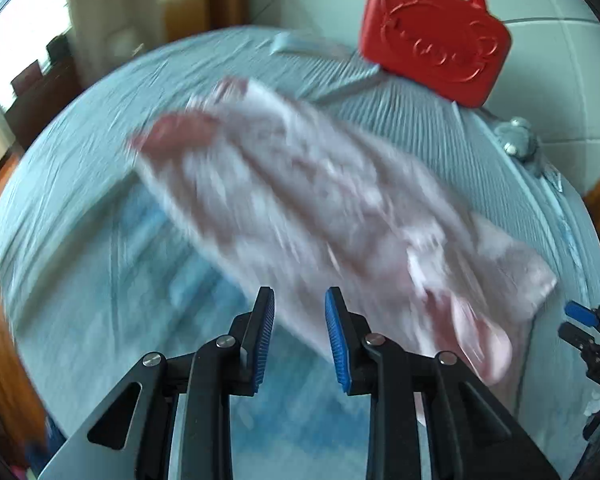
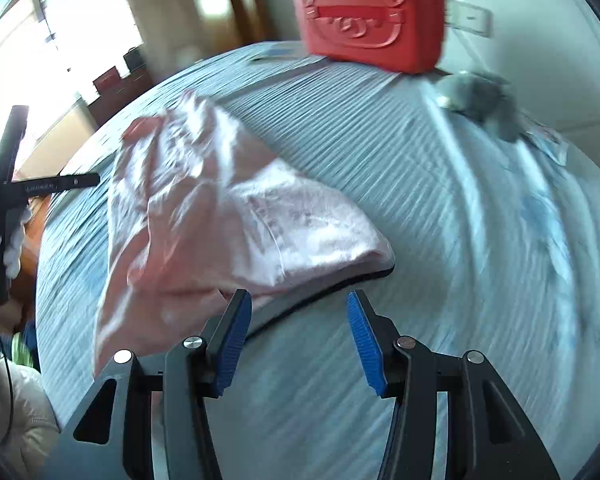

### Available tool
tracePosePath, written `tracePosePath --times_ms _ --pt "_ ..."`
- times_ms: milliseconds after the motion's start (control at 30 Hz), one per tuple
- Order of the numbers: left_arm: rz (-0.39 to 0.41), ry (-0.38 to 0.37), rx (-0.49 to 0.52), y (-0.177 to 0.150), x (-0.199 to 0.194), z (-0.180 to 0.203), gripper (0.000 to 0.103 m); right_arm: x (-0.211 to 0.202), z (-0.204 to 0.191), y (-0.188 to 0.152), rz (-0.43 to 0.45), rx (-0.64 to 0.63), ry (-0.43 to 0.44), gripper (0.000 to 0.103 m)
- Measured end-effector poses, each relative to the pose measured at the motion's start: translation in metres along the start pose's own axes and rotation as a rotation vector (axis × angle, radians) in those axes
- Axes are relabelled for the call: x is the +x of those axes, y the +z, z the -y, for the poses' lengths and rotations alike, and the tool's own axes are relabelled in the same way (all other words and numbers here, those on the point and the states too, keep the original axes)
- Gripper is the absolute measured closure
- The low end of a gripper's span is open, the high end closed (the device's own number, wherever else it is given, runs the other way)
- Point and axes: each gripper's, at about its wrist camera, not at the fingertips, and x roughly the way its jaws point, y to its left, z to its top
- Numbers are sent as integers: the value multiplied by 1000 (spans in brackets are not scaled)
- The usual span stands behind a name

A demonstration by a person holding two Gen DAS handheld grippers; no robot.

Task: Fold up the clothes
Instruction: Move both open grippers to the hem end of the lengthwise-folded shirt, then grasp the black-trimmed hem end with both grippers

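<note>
Pink garment (image 1: 300, 200) lies on the striped blue bedsheet (image 1: 80, 240), partly folded into a long strip running diagonally across the left wrist view, one end up near the red case (image 1: 432, 36), the other near the bed's right edge. Both views are motion-blurred, so fine detail is unreliable

Handling, my read: thin, light, floppy cloth, no stiffness; it will sag and bunch if lifted from one point, and layers may slide apart. Best hold is a pinch at a corner or hem through all layers; the lower right end (image 2: 340, 240) with its visible seam looks like the cleaner grab, paired with the opposite end for the next fold

Left gripper (image 1: 300, 340): jaws parted to a narrow gap, nothing between the blue pads (image 1: 336, 340), hovering above the garment's near edge, not touching as far as I can tell

Right gripper (image 2: 300, 344): jaws wider apart, empty, over bare sheet just below the garment's folded edge; left finger sits near the cloth, contact unclear
</note>
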Motion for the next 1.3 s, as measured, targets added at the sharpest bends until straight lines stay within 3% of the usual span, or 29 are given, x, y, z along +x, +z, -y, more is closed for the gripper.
tracePosePath --times_ms 167,267,333,533,633,767,1067,1133,1167,1200,1233,1300 --pt "-116 1 -116 -74 -19 64 76 1 25 4 -61 -142 103 53" --pt "-139 2 -148 -97 -20 97 76 5 36 11 -59 -192 133 53" --pt "-131 46 -155 -105 -20 114 76 8 41 14 -58 -222 149 53" --pt "-106 68 -215 -117 -23 132 74 25 50 10 -75 -275 193 53" --pt "-107 84 -219 -119 -21 138 59 28 50 9 -74 -303 209 53" --pt "-150 94 -232 -124 -6 153 59 26 51 15 -52 -343 211 53" --pt "-104 172 -242 -129 -6 167 59 42 50 27 -32 -503 219 54" --pt "-92 175 -220 -131 -8 169 61 49 45 25 -40 -553 188 76" --pt "-87 174 -207 -132 -8 171 66 49 45 25 -34 -551 194 81" --pt "-84 166 -193 -132 -9 173 71 48 44 26 -29 -550 198 97" --pt "-82 152 -187 -132 -10 175 91 48 43 26 -26 -547 199 99" --pt "-85 159 -163 -132 -12 177 95 45 41 26 -19 -540 214 99"
